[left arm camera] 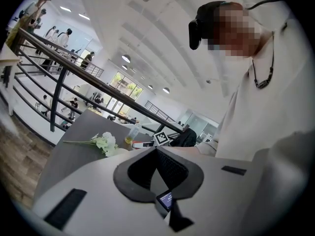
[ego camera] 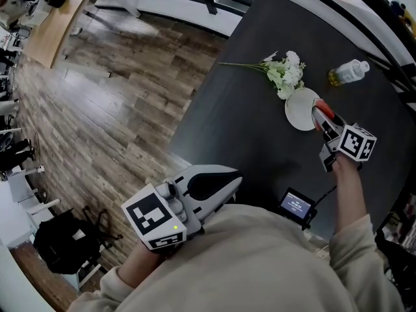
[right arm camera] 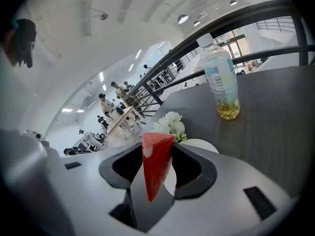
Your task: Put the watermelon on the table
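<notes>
**Watermelon**: one red wedge, clamped between the jaws of the right gripper. The right gripper view shows its broad end at the fingertips and its point towards the camera. In the head view only a red sliver shows past the jaws, over the right edge of the plate. No view shows whether it touches the plate.

**Right gripper**: jaws parted to the width of the wedge, pads pressed on its two flat sides. It is held over the right part of the table.

**Left gripper**: at the near left edge of the table. The left gripper view shows its jaws brought together to a point with nothing between them.

**Plate**: white, round, just near of the flowers. The right gripper view shows only its rim past the jaws.

**Flowers**: white blooms with green stems lying to the left, also seen in the left gripper view and the right gripper view.

**Bottle**: clear plastic, right of the flowers. Only the right gripper view shows it standing upright with a little yellow liquid at the bottom.

**Small screen device**: at the near table edge, between the two grippers. It shows lit below the closed jaws in the left gripper view.

**Floor**: wood planks, left of the table, seen in the head view.
</notes>
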### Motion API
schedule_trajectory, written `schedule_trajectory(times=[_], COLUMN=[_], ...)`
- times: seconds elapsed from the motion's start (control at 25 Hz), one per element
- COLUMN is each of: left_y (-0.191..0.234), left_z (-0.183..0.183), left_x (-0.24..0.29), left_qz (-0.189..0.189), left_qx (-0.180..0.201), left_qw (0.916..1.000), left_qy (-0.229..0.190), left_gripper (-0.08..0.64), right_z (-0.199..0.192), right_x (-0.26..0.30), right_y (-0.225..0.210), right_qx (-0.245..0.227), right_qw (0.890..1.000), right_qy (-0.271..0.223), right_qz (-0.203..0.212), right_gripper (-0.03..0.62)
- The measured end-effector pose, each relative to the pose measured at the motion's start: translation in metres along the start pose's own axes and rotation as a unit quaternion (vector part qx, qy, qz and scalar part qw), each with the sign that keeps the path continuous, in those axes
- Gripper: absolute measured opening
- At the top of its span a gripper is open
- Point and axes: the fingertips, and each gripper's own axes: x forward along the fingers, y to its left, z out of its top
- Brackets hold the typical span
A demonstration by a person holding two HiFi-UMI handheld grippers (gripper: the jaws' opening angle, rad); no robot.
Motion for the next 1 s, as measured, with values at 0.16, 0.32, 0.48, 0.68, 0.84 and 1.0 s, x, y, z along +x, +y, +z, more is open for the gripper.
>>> schedule_trajectory(times=[0.16,0.32,0.48,0.68,0.84,1.0], left_y=[0.002,0.004,0.006,0.006,0.006,0.010], left_z=[-0.001,-0.003,-0.007,-0.008,-0.009,-0.012], left_x=[-0.001,-0.002,-0.003,-0.004,-0.006,-0.007], left_qz=[0.003,0.004,0.007,0.008,0.009,0.011], left_qx=[-0.003,-0.002,-0.007,-0.009,-0.013,-0.016], left_qw=[1.0000,1.0000,1.0000,0.9999,0.9999,0.9998], left_qy=[0.000,0.003,0.003,0.003,0.002,0.002], left_gripper=[0.003,0.003,0.003,0.003,0.003,0.003], right_z=[-0.004,-0.007,-0.014,-0.018,-0.021,-0.026], right_x=[0.007,0.015,0.022,0.027,0.030,0.039], right_y=[-0.004,-0.008,-0.012,-0.020,-0.023,-0.030], right_qx=[-0.004,-0.006,-0.009,-0.009,-0.015,-0.018], right_qw=[1.000,1.000,1.000,0.999,0.999,0.998], right_qy=[0.010,0.016,0.026,0.035,0.042,0.051], right_qz=[-0.005,-0.008,-0.012,-0.017,-0.024,-0.031], right_gripper=[0.198,0.198,0.198,0.198,0.198,0.198])
